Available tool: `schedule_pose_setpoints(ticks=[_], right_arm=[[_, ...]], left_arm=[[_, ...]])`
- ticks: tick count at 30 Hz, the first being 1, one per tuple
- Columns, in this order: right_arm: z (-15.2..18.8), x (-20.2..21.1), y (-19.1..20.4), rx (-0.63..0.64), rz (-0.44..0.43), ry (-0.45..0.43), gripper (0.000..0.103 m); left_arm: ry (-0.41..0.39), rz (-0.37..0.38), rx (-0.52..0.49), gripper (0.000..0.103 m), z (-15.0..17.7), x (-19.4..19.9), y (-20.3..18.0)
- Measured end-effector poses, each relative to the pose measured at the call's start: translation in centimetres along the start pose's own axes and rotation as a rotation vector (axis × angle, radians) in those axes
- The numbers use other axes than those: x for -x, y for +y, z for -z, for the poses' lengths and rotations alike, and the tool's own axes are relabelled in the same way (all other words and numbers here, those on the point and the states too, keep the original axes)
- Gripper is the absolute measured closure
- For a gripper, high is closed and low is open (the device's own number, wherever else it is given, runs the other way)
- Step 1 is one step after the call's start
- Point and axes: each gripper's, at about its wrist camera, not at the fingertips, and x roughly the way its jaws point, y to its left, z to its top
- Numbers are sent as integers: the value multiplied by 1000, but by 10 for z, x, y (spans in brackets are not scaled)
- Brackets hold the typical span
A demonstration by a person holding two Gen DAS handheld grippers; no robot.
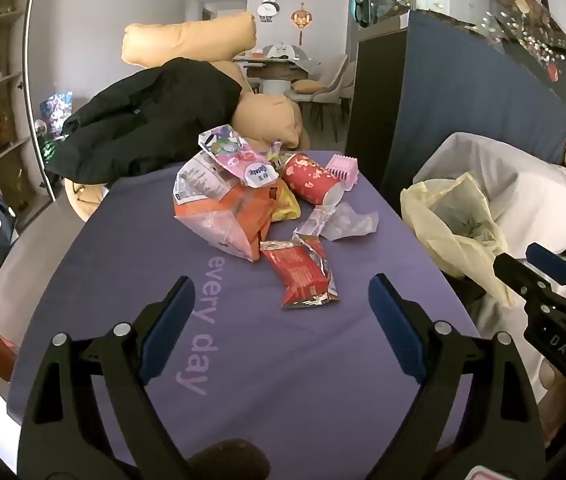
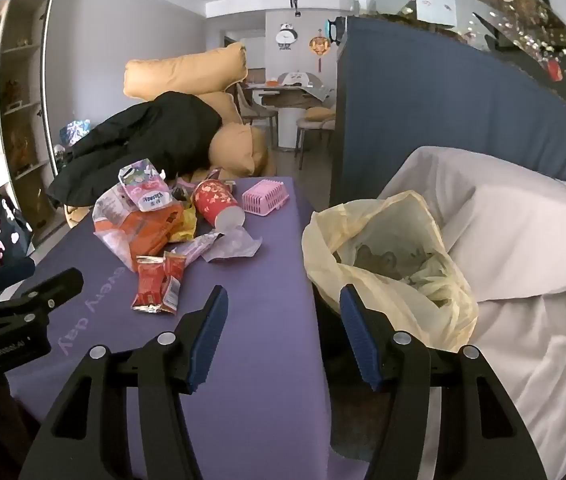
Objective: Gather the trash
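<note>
My left gripper [image 1: 282, 290] hangs over the purple cloth [image 1: 267, 360] with jaws spread wide, nothing between them. My right gripper [image 2: 283, 300] is also spread and empty, straddling the cloth's edge beside the yellow trash bag [image 2: 367, 216].

Bag contents are murky: brownish scraps, I can't identify them. The bag's base is hidden in both views.

The trash pile sits mid-cloth. Nearest is the red snack wrapper [image 1: 303, 276]. Behind it lie the orange packet [image 1: 235, 216], a crumpled clear film [image 1: 347, 222] and the red paper cup [image 1: 311, 178] on its side.

The right view shows the pink basket [image 2: 265, 197] whole; the left view half hides it behind the cup. A black jacket [image 1: 143, 120] is draped over tan cushions [image 1: 191, 38] beyond the pile.
</note>
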Motion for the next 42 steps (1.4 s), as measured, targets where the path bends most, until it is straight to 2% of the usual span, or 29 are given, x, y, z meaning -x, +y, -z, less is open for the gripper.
schedule_pose_setpoints(ticks=[42], right_arm=[[1,0,-3,-6,5,-3,48]], left_arm=[[-1,-11,-7,19,3,1,0]])
